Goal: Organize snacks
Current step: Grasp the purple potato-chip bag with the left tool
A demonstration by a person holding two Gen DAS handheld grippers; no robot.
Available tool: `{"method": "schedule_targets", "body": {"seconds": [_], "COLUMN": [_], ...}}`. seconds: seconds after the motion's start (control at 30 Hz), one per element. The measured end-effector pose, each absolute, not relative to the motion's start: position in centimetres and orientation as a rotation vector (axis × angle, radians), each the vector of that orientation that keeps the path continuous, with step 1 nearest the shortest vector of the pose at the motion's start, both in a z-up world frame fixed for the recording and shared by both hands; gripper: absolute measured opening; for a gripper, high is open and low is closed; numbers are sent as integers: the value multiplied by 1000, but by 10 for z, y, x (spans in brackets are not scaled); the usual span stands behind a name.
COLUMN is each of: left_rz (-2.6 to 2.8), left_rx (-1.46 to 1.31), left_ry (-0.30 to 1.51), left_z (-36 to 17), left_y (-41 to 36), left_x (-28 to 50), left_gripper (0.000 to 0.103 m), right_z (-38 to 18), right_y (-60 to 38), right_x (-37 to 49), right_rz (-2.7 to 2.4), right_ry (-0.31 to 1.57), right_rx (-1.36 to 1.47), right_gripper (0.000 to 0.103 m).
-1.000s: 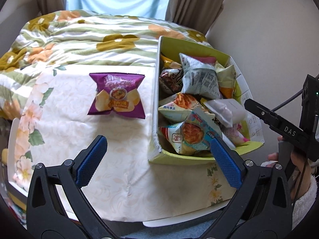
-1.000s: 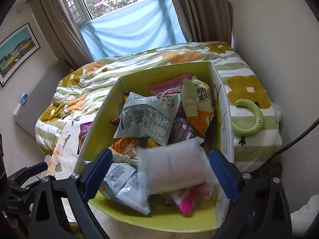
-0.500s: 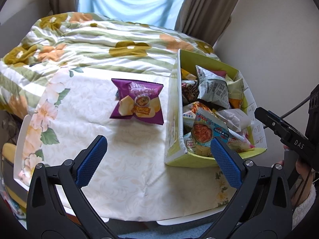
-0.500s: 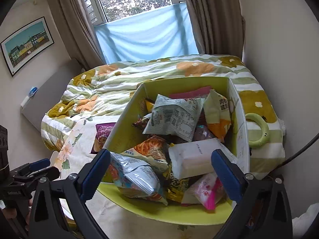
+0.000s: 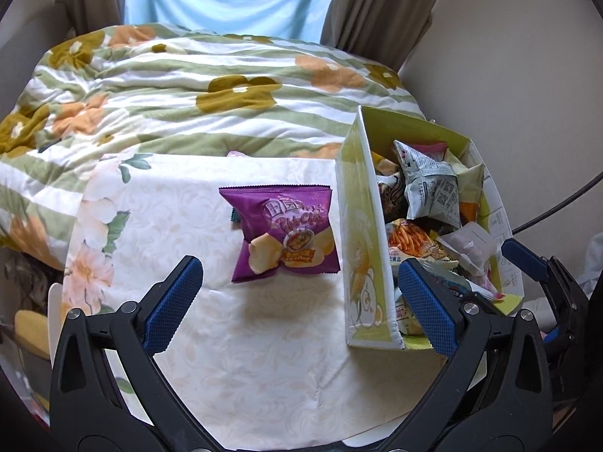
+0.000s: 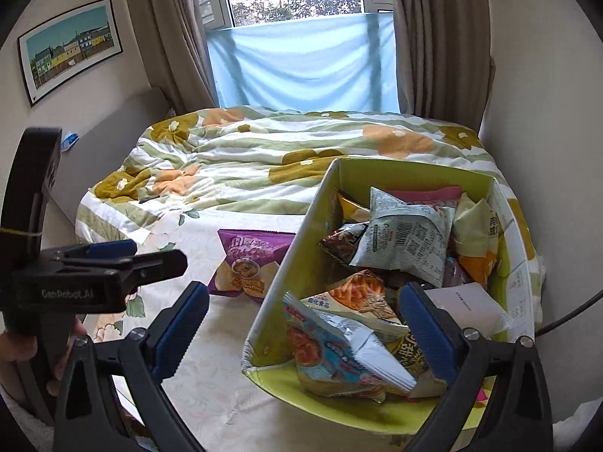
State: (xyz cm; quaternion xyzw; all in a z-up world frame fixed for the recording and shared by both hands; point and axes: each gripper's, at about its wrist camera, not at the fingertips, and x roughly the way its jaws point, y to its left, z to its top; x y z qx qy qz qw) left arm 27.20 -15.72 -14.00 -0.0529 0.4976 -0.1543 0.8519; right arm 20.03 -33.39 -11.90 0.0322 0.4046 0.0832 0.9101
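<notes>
A purple chip bag (image 5: 286,237) lies flat on the white floral tablecloth (image 5: 188,226), just left of a yellow-green box (image 5: 361,233) packed with several snack packets. My left gripper (image 5: 299,305) is open and empty, hovering just before the purple bag. My right gripper (image 6: 303,326) is open and empty, above the near left corner of the box (image 6: 286,286). The purple bag also shows in the right wrist view (image 6: 248,263). A white packet (image 6: 467,307) lies on top of the snacks at the box's right side.
A flowered green-striped quilt (image 5: 188,86) covers the bed behind the table. The wall is close on the right, past the box. A cable (image 5: 557,203) hangs at the right. The left gripper's body (image 6: 86,275) shows at the left of the right wrist view.
The white packet dropped from my right gripper into the box. Both grippers drew back and shifted left; the left one now faces the purple bag.
</notes>
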Motion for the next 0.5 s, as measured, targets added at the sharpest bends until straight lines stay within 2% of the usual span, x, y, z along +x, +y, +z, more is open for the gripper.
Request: {"method": "schedule_targets", "body": {"seconds": [0.27, 0.5], "left_rz": [-378, -449], "left_rx": [-98, -78], "left_ry": [1141, 1245], "left_z": [-166, -204], "left_y": [-141, -145], "left_x": [314, 357], "left_gripper": [103, 103], "right_z": [-146, -164], "right_y": [-289, -257], "right_x": [228, 240], "right_rz": [147, 85], "right_ry": [887, 872], "right_rx": [42, -103], "right_gripper": [101, 101]}}
